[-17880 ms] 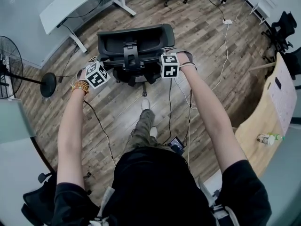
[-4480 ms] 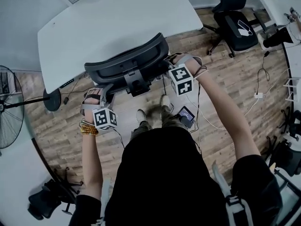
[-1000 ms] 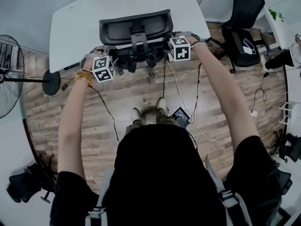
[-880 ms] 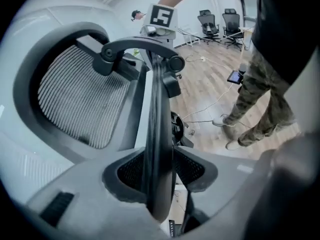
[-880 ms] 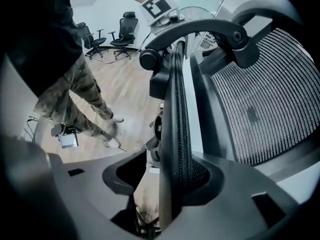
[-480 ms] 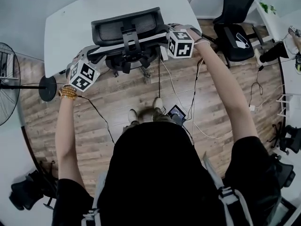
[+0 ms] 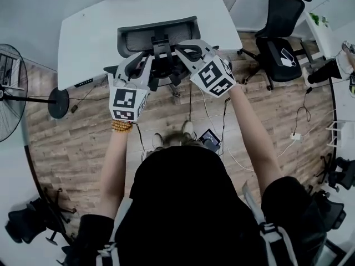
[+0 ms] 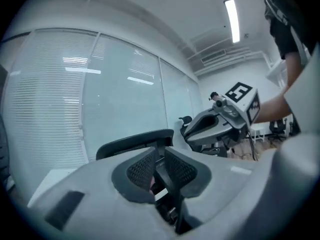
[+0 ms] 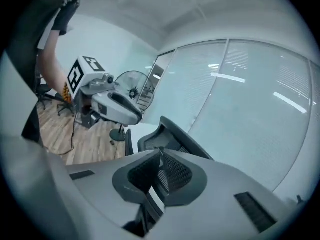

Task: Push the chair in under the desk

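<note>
The black mesh chair (image 7: 158,35) stands with its seat tucked under the white desk (image 7: 83,32), backrest toward me. Both grippers are off it, lifted high above its back. My left gripper (image 7: 140,64) has just been closing and is down to a thin slit with nothing in it (image 8: 161,151). My right gripper (image 7: 186,47) has also just been closing; its pad tips meet on nothing (image 9: 160,156). Each gripper view looks over the chair's backrest (image 8: 132,141) (image 9: 167,134) and shows the other gripper alongside.
A standing fan (image 7: 11,87) is at the left, its round base (image 7: 58,103) on the wooden floor. A second black chair (image 7: 283,37) stands at the right. Cables (image 7: 302,118) and a small device (image 7: 211,138) lie on the floor near my feet.
The chair went from open floor to under the desk. In the last second both grippers left the chair's back and rose toward the camera, turning as they came.
</note>
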`<state>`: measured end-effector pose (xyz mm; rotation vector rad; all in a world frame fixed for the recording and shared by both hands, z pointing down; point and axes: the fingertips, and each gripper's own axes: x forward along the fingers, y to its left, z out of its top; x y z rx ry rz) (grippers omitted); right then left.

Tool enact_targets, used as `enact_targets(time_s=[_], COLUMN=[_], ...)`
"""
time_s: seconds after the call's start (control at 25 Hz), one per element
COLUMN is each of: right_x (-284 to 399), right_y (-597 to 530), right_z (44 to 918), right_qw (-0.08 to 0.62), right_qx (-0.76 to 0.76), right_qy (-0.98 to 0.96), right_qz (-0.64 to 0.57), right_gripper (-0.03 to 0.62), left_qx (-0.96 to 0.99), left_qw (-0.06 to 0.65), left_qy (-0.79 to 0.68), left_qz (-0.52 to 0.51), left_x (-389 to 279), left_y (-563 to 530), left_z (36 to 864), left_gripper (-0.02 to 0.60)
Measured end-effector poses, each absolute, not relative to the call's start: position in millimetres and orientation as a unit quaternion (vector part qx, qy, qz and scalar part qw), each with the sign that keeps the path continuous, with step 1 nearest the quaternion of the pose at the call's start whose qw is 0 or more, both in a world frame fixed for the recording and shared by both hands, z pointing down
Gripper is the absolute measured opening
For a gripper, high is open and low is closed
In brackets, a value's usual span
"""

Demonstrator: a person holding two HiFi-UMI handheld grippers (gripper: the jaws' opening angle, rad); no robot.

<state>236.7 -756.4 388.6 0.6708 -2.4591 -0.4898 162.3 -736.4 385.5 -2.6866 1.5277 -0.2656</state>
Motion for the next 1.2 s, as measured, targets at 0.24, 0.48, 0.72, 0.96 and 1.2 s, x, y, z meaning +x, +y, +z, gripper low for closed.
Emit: enact_targets(time_s=[0.24,0.48,0.72,0.96,1.2], right_x=[227.6,224.8,224.0,228.1,232.5], right_y=[-729.6,-711.5,-696.8,-693.8,-688.0], right_z=[380.5,370.9,375.3,387.2,396.4], right_qw=[0.203,0.132,0.104,0.093,0.096], right_qx=[0.325,0.363,0.384,0.404,0.402], right_qy=[-0.911,-0.918,-0.916,-0.910,-0.910], right_qz=[-0.152,-0.089,-0.048,-0.010,0.000], right_gripper=[0.003,0.002,0.002,0.000,0.000], left_qx=[-0.830,-0.819,-0.822,-0.830,-0.833], left_qw=[0.028,0.020,0.003,0.000,-0.001], left_qy=[0.555,0.573,0.568,0.557,0.551], left_qz=[-0.047,-0.033,-0.032,-0.044,-0.049], left_x=[153.8,147.4,155.1,171.1,177.0], left_y=[-716.8,-705.1,-694.3,-683.8,-679.7], left_z=[371.9,374.5,385.7,399.6,403.3], left_gripper=[0.028,0.005,0.003,0.003,0.003])
